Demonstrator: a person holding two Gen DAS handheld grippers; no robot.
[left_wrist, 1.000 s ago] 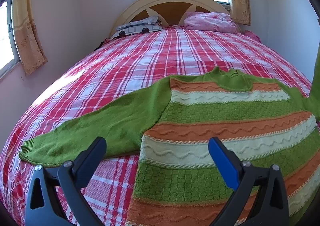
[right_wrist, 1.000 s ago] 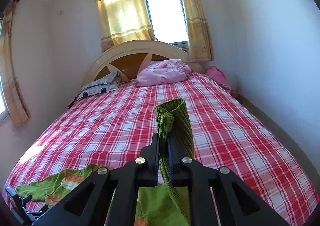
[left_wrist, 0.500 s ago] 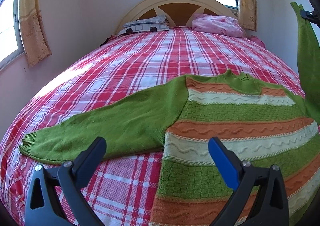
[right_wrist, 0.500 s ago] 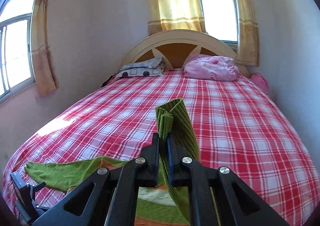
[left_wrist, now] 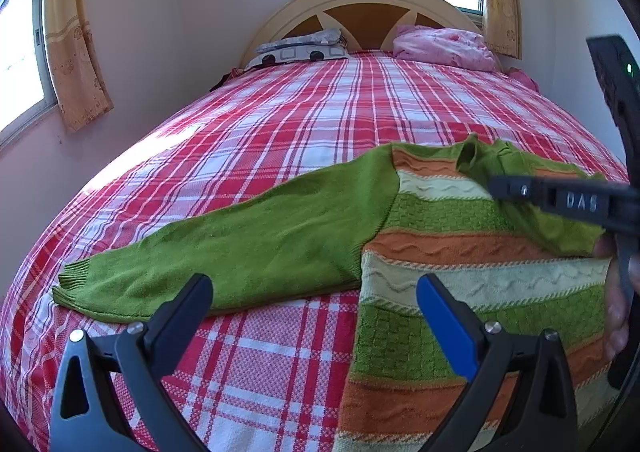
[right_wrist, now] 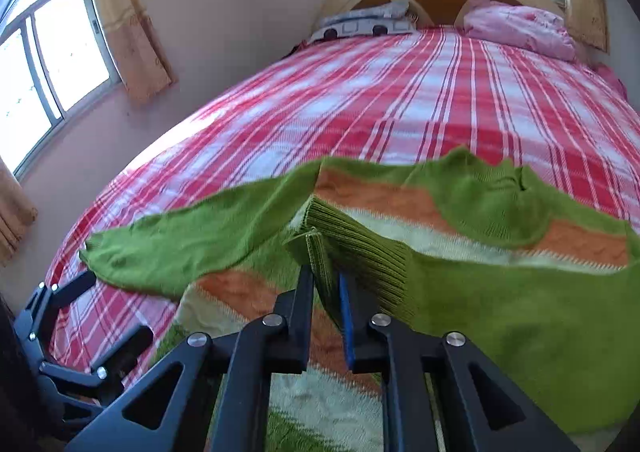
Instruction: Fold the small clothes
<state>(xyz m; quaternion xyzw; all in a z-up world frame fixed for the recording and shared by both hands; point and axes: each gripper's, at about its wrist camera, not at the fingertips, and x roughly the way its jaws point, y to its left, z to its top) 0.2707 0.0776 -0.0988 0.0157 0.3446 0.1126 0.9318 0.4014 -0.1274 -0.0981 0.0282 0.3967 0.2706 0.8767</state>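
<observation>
Bare bedspread (left_wrist: 304,123) beyond sweater (left_wrist: 460,264)

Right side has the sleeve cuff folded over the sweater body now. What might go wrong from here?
1. The right gripper has just begun opening with the ribbed cuff between its jaws; the sleeve may land bunched across the striped sweater.
2. The cuff could snag on a finger as the gripper withdraws, dragging the fold.
3. The left gripper hangs open, holding nothing, so the sweater body is unpinned and may shift.

One sweater (left_wrist: 460,252), one bed (left_wrist: 320,123) — two pillows (left_wrist: 440,47), two grippers (left_wrist: 316,304).
</observation>
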